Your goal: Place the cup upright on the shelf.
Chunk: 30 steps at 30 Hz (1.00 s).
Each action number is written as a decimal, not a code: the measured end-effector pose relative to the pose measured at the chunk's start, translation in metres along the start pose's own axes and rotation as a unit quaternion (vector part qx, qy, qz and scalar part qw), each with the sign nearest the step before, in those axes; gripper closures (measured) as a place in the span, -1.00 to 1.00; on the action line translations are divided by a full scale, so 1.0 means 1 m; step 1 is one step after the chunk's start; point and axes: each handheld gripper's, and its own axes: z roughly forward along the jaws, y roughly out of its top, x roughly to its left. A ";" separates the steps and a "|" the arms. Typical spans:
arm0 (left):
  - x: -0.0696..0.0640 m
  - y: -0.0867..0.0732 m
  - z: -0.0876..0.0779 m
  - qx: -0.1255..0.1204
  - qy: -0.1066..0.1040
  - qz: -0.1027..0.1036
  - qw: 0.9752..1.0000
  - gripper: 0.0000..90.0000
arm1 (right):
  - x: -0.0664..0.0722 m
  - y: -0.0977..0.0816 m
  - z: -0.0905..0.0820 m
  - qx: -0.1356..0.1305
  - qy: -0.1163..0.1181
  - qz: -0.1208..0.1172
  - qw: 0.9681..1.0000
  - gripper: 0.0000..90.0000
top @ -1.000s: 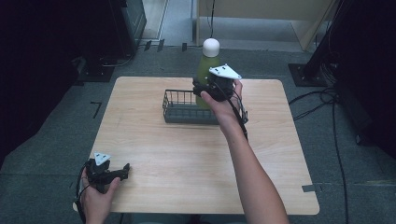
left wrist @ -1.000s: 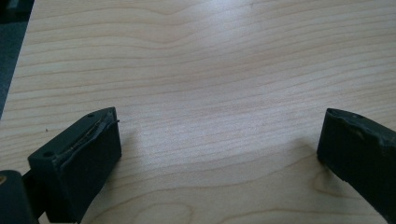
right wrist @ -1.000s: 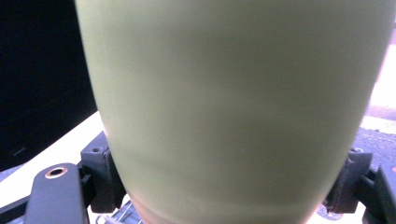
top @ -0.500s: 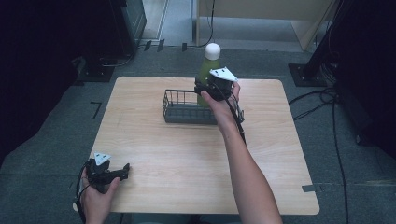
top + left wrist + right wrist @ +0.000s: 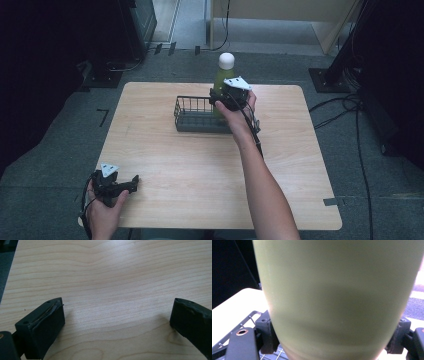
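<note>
A green bottle [image 5: 222, 76] with a white cap stands upright over the right end of a black wire basket [image 5: 192, 116] at the far middle of the table. My right gripper [image 5: 219, 99] is shut on the bottle's body; in the right gripper view the green bottle [image 5: 337, 297] sits between both black jaws. Whether the bottle's base touches the basket is hidden by the hand. My left gripper [image 5: 131, 182] rests at the table's near left corner, open, and in the left gripper view its gap [image 5: 117, 315] holds nothing but bare wood.
The wooden table [image 5: 165, 165] stretches between the two hands. Dark carpet, cables [image 5: 360, 110] and black stands surround it. A wooden cabinet [image 5: 280, 15] stands beyond the far edge.
The right gripper and bottle shifted slightly right and a little lower over the basket's right end. The left gripper stayed put.
</note>
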 end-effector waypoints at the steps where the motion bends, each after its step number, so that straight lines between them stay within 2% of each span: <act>1: 0.000 0.000 0.000 0.000 0.000 0.000 1.000 -1.00 | 0.000 -0.001 0.001 0.001 -0.001 0.001 1.000 -0.56; 7: 0.000 0.000 0.000 0.000 0.000 -0.001 1.000 -1.00 | -0.002 -0.007 0.007 0.017 0.001 0.004 1.000 -0.57; 10: 0.000 0.000 0.000 0.000 0.000 -0.001 1.000 -1.00 | 0.000 -0.009 0.007 0.007 0.006 0.000 1.000 -0.57; 11: 0.000 0.000 0.000 0.000 0.000 -0.001 1.000 -1.00 | 0.002 -0.010 0.007 0.005 0.004 -0.009 1.000 -0.57; 14: 0.000 0.000 0.000 0.000 0.000 -0.001 1.000 -1.00 | 0.002 -0.012 0.007 0.003 0.003 -0.007 1.000 -0.58; 15: 0.000 0.000 0.000 0.000 0.000 -0.001 1.000 -1.00 | 0.001 -0.013 0.007 0.002 0.006 0.005 1.000 -0.59; 21: 0.000 0.000 0.000 0.000 0.000 -0.001 1.000 -1.00 | 0.001 -0.014 0.006 0.003 0.006 0.002 1.000 -0.60; 22: 0.000 0.000 0.000 0.000 0.000 -0.001 1.000 -1.00 | 0.001 -0.013 0.005 0.013 0.007 0.002 1.000 -0.74; 25: 0.000 0.000 0.000 0.000 0.000 -0.001 1.000 -1.00 | -0.001 -0.013 0.004 0.019 0.008 0.003 1.000 -0.85; 27: 0.000 0.000 0.000 0.000 0.000 0.000 1.000 -1.00 | -0.002 -0.014 0.002 0.026 0.016 0.005 1.000 -0.93; 30: 0.000 0.000 0.000 0.000 0.000 0.000 1.000 -1.00 | -0.002 -0.016 -0.003 0.026 0.021 -0.003 0.999 -0.93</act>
